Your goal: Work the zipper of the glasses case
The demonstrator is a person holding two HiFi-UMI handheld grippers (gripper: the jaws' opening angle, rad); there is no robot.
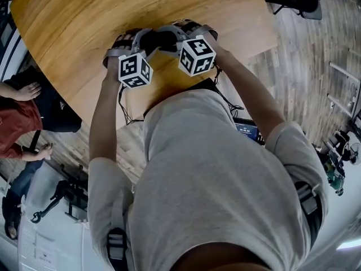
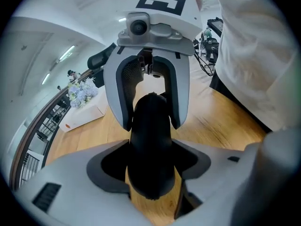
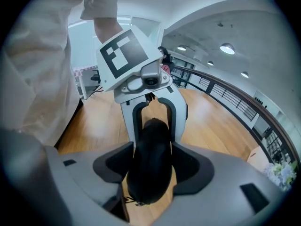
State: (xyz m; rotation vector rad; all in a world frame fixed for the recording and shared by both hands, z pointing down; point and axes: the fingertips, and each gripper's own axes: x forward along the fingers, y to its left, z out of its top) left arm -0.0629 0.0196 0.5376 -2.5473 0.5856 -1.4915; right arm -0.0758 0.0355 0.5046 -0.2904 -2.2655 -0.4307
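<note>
- The marker cubes carry only black-and-white square patterns.
- The left gripper and right gripper face each other, each clamped on one end of the black glasses case above the wooden table.
- The zipper cannot be made out, and the grippers hide most of the case in the head view.

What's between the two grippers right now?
The case: the left gripper holds one end, the right gripper the other. Both gripper views show it.

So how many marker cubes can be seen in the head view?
2. One marker cube sits at left and the other at right, side by side beside the black glasses case over the wooden table. None looks hidden.
</note>
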